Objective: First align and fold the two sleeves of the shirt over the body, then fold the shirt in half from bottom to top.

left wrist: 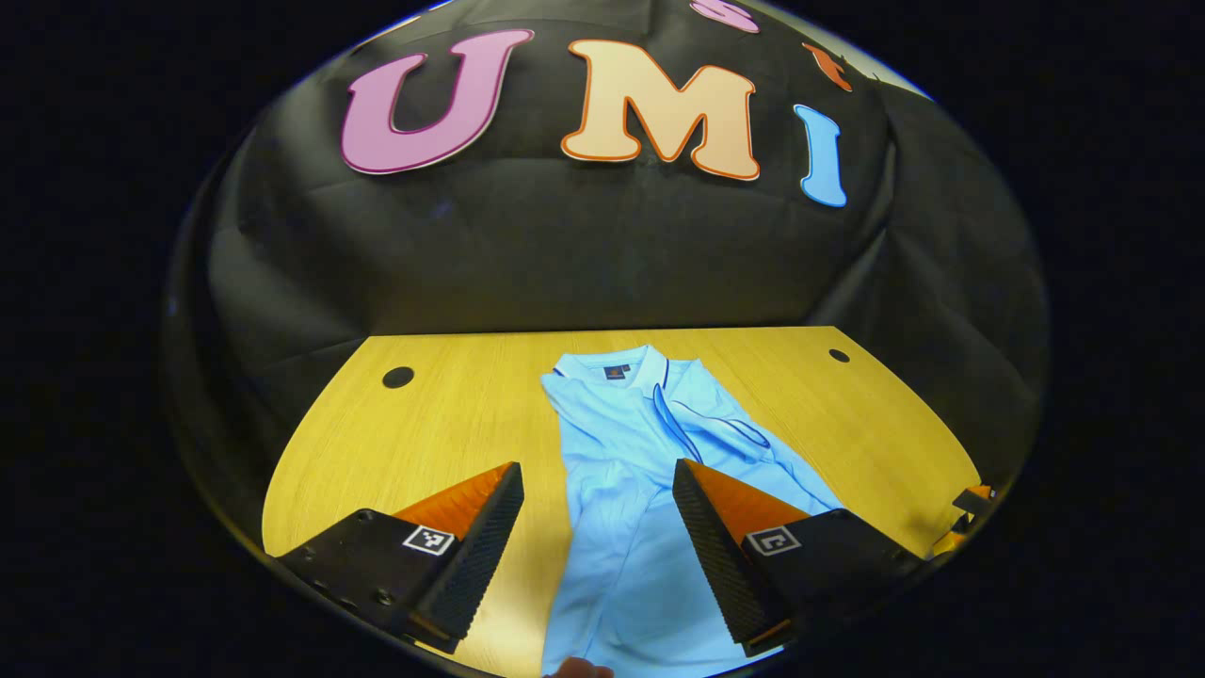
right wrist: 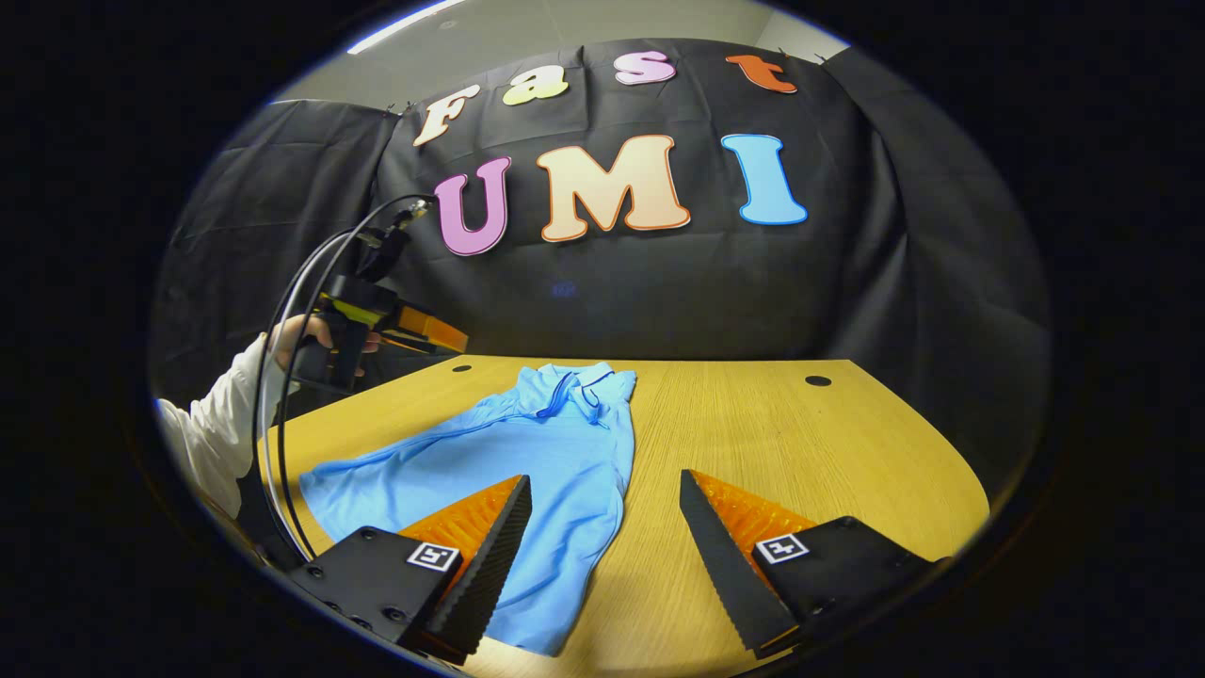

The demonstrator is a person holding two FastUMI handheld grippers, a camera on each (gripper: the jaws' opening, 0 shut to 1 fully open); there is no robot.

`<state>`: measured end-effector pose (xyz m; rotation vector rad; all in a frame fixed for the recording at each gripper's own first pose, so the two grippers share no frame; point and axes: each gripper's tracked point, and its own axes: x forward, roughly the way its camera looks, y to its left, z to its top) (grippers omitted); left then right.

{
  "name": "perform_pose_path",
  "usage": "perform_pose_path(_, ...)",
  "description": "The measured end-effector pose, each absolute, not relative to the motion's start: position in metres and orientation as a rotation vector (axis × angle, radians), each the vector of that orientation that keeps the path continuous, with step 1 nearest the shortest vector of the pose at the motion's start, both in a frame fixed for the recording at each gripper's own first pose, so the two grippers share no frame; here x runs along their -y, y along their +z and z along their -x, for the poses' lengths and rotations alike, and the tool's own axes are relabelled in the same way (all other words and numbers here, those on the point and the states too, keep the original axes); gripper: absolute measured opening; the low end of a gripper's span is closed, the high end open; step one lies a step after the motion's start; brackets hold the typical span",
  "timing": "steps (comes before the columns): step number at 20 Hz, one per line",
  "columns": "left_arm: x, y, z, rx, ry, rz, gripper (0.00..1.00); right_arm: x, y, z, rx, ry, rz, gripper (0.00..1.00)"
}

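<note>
We judged both sleeves folded; with left gripper [left wrist: 598,527] and right gripper [right wrist: 605,537] wide open and empty, the shirt [right wrist: 555,452] hem needed grasping for the bottom-to-top fold.

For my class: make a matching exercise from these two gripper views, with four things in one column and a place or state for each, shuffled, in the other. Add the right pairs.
Things:
1. shirt
2. collar
3. left gripper
4. table

Places or states:
A. at the shirt's far end, towards the wall
B. open, above the shirt
C. wooden, with round holes near its far edge
D. light blue, lying flat, sleeves folded over the body

Pairs: 1-D, 2-A, 3-B, 4-C
</note>
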<state>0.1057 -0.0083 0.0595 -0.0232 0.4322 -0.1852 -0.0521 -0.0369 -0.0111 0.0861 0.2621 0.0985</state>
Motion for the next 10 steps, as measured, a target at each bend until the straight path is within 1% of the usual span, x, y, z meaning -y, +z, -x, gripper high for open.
perform_pose_path(5,-0.024,0.028,-0.021,-0.47,-0.163,0.024,0.96,0.026,-0.02,0.068,-0.301,0.12,-0.086,0.98)
perform_pose_path(10,-0.03,-0.014,0.058,-0.503,-0.184,0.045,0.96,0.009,-0.035,0.098,-0.346,0.142,-0.056,0.98)
